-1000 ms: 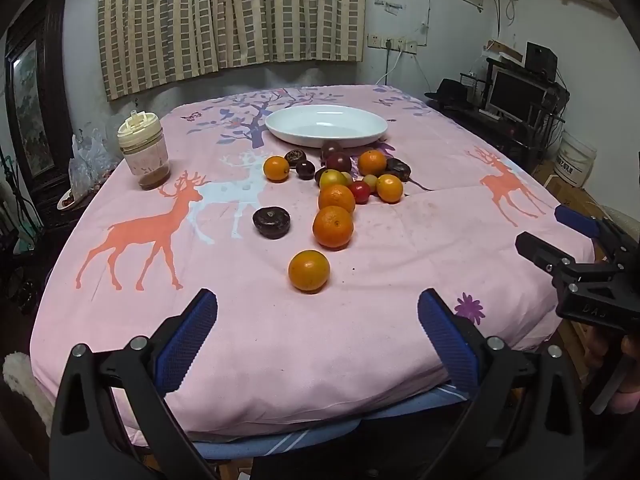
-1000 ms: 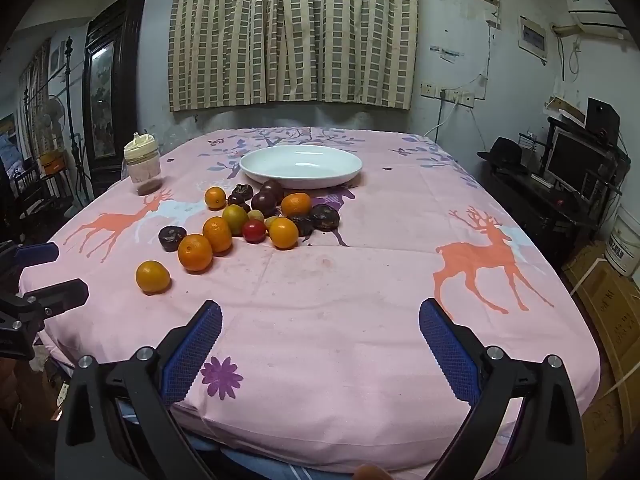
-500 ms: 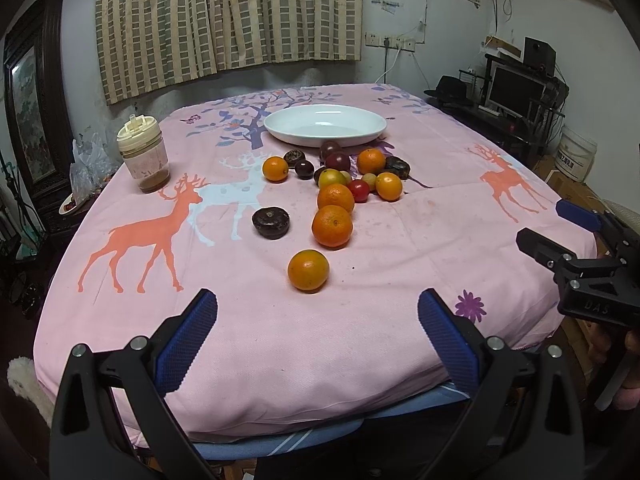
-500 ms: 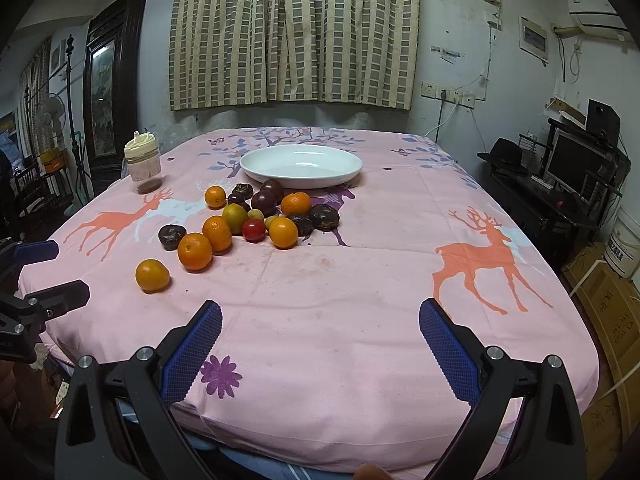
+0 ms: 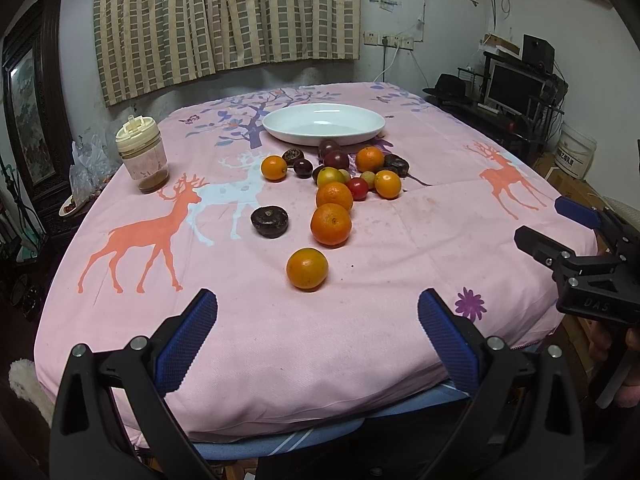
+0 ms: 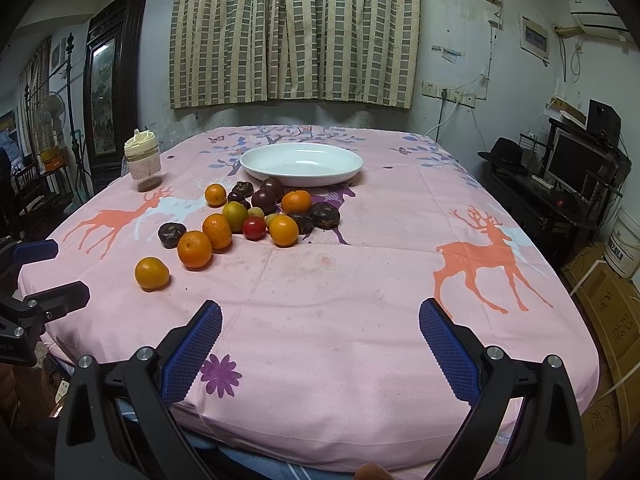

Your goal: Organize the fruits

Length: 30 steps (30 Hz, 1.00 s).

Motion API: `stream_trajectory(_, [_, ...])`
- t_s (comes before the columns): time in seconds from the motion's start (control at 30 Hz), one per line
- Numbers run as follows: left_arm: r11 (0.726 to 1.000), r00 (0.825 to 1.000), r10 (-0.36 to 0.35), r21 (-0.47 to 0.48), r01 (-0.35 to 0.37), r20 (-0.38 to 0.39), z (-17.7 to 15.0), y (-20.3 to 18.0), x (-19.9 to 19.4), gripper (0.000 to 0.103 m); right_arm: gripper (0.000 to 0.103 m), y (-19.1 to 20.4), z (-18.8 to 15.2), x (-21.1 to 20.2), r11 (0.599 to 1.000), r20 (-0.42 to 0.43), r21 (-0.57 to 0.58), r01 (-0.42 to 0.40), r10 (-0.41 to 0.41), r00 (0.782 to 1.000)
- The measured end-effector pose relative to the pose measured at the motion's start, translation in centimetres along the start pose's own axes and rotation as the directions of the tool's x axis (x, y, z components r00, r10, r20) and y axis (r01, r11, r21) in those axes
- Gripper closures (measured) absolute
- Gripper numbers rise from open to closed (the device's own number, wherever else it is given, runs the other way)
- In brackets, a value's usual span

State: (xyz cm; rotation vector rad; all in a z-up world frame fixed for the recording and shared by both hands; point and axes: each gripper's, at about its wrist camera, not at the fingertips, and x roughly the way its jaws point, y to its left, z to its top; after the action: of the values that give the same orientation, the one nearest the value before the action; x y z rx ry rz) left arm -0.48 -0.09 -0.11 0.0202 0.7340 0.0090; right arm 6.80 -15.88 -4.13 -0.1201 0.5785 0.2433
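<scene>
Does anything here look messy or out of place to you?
The white dish holds no fruit; the fruits lie loose on the pink tablecloth in front of it. One orange sits apart, nearest the table edge. Faint reddish stains mark the cloth. Nothing looks spilled or broken.

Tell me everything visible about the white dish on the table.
The white dish is a wide, shallow oval that looks like glossy ceramic. It is empty and lies flat on the pink tablecloth, at the far side, behind the fruits. A dark fruit sits right at its near rim; contact is unclear.

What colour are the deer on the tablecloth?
Mostly orange deer, plus a white one, on the pink tablecloth. Right wrist view shows them best.
</scene>
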Motion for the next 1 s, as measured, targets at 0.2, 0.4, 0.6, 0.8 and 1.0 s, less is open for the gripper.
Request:
stream_trajectory(0.2, [1.0,1.0,0.003,0.011,-0.003,0.0,-0.21,-0.07,0.03,0.005,0.004,0.04,0.0,-0.02,1.0,-0.002,0.002,0.001,-0.001,1.0])
stream_trajectory(0.4, [1.0,1.0,0.002,0.024,-0.002,-0.003,-0.33,-0.36,0.09,0.005,0.004,0.17,-0.27,-0.09,1.0,-0.005,-0.006,-0.005,0.005,1.0])
stream_trajectory(0.6, [1.0,1.0,0.004,0.025,-0.004,-0.005,-0.32,-0.47,0.2,0.005,0.004,0.11,-0.13,0.02,1.0,-0.013,-0.001,-0.003,0.003,1.0])
stream_trajectory(0.8, [1.0,1.0,0.003,0.027,-0.003,-0.005,-0.38,-0.47,0.21,0.005,0.004,0.08,-0.08,0.04,1.0,-0.013,-0.001,-0.004,0.004,1.0])
stream_trajectory(1.0, [1.0,1.0,0.004,0.025,-0.004,-0.008,-0.43,-0.54,0.29,0.005,0.004,0.09,-0.09,0.05,1.0,-0.014,-0.001,-0.003,0.003,1.0])
